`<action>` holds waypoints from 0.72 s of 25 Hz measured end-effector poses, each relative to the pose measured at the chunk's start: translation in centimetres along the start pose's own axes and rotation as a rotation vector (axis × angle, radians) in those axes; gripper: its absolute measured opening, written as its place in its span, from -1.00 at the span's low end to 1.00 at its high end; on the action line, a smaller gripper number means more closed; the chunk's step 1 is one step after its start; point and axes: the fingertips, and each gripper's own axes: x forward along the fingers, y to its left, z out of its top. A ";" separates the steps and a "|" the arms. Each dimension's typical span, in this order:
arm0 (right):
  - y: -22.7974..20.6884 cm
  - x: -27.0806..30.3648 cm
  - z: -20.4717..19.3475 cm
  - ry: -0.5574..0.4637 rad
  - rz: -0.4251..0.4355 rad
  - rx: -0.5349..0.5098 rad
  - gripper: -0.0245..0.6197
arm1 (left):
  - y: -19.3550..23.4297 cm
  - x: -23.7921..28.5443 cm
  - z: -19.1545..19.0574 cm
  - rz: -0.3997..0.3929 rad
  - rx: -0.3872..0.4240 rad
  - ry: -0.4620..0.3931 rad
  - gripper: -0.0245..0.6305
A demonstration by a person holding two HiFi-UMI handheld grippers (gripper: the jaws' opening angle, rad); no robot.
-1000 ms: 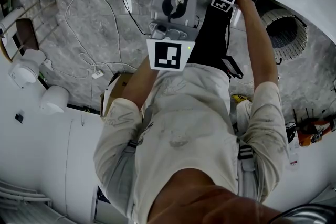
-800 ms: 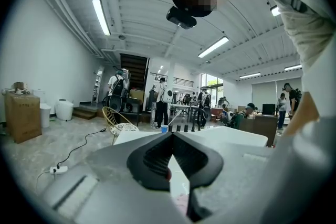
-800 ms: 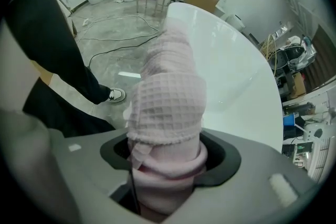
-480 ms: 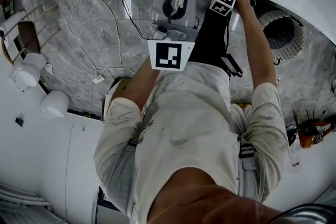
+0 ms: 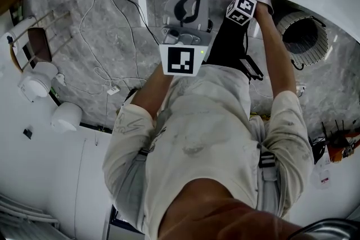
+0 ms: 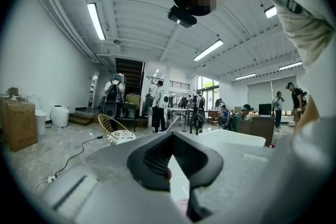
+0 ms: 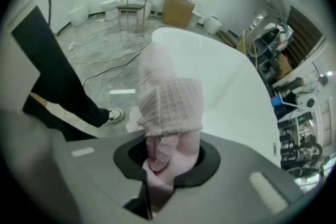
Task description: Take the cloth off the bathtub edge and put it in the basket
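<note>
Your right hand-held gripper [image 7: 167,161], jaws just closing, pinches the pink cloth [image 7: 170,97] from above to lift it off the bathtub edge [image 7: 223,78].

Grey marbled stone floor [image 5: 107,25] strewn with loose cables [image 5: 114,90]. A brown wooden chair [image 7: 135,5] stands near a brown cardboard box [image 7: 178,10]. Long strip lights [image 6: 97,21] line the white beamed ceiling [image 6: 136,2]. Tall bright windows [image 6: 209,84] show beyond a dark staircase [image 6: 128,68].
</note>
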 end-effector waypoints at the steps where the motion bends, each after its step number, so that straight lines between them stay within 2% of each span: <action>1: 0.1 -0.3 -0.1 -0.010 -0.008 0.030 -0.72 | -0.1 0.1 0.2 -0.002 0.000 -0.003 -0.93; 5: -0.3 -1.5 -0.2 -0.039 -0.006 0.192 -0.74 | -1.0 0.2 1.5 -0.016 -0.002 -0.012 -0.93; 9: -1.9 -4.4 1.0 -0.122 0.058 0.488 -0.75 | -1.4 0.1 3.0 -0.021 0.000 -0.029 -0.93; 12: -3.6 -7.8 1.6 -0.209 0.064 0.688 -0.75 | -1.7 0.2 4.5 -0.019 -0.001 -0.055 -0.92; 14: -4.6 -10.4 1.9 -0.264 0.048 0.765 -0.75 | -1.9 0.2 5.6 -0.020 0.007 -0.073 -0.93; 18: -6.9 -15.3 2.9 -0.376 0.003 0.811 -0.75 | -1.9 0.5 7.7 -0.013 0.015 -0.102 -0.93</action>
